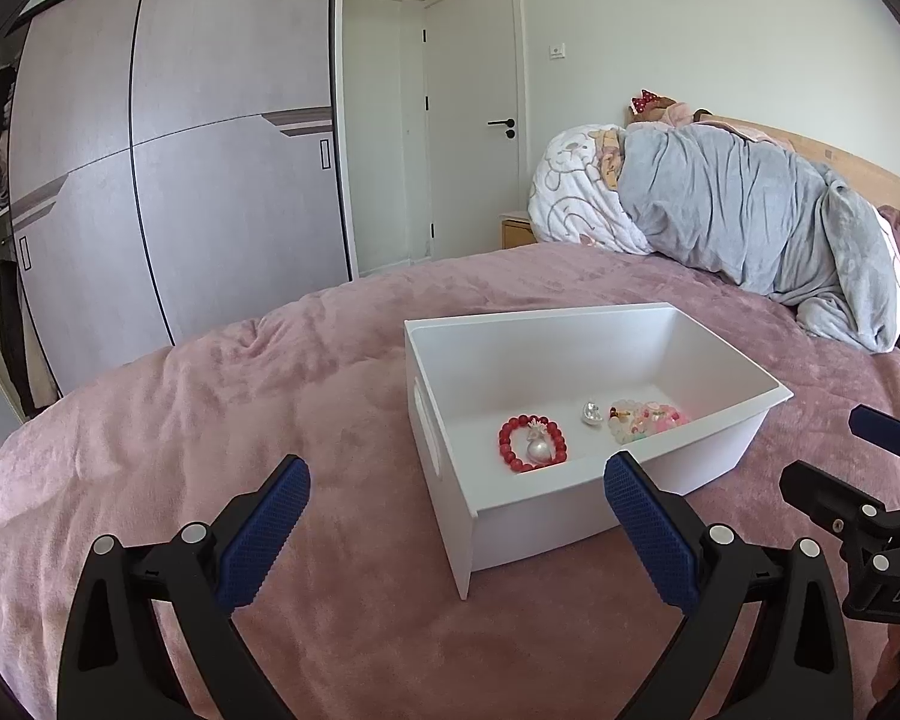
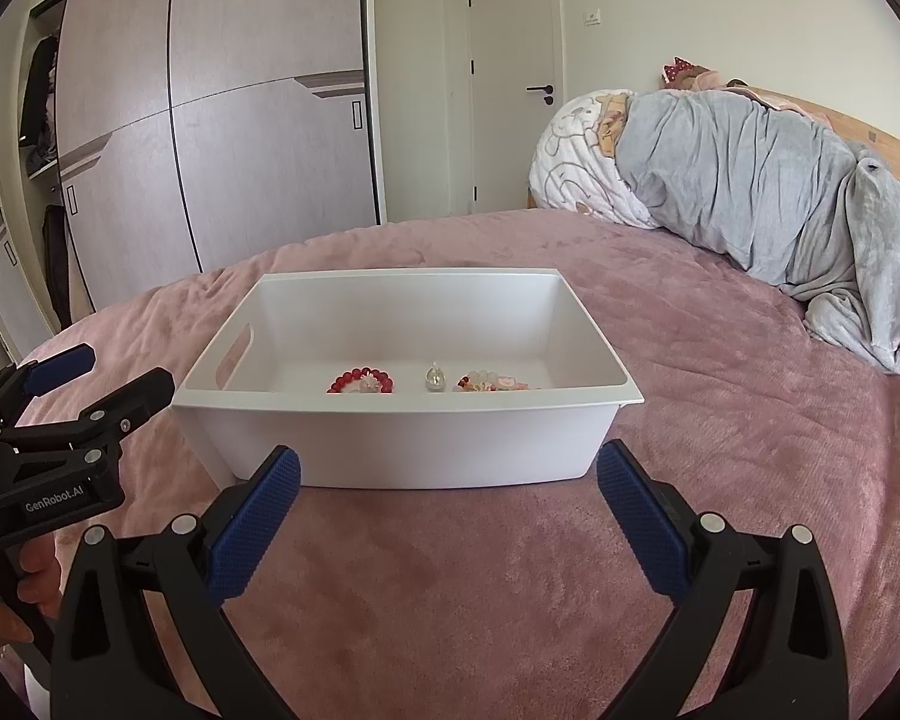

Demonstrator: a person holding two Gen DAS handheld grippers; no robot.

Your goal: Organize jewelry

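Note:
A white plastic bin stands on the pink bed cover. Inside lie a red bead bracelet with a pearly charm, a small silver piece, and a pale pastel bracelet. My left gripper is open, held just short of the bin's near left corner, with nothing between its fingers. My right gripper is open too, in front of the bin's long near wall. Each gripper shows in the other's view: the left gripper and the right gripper.
The pink bed cover spreads all round the bin. A heap of grey and white blankets lies at the head of the bed on the right. Sliding wardrobe doors and a closed door stand beyond. A hand holds the left gripper's handle.

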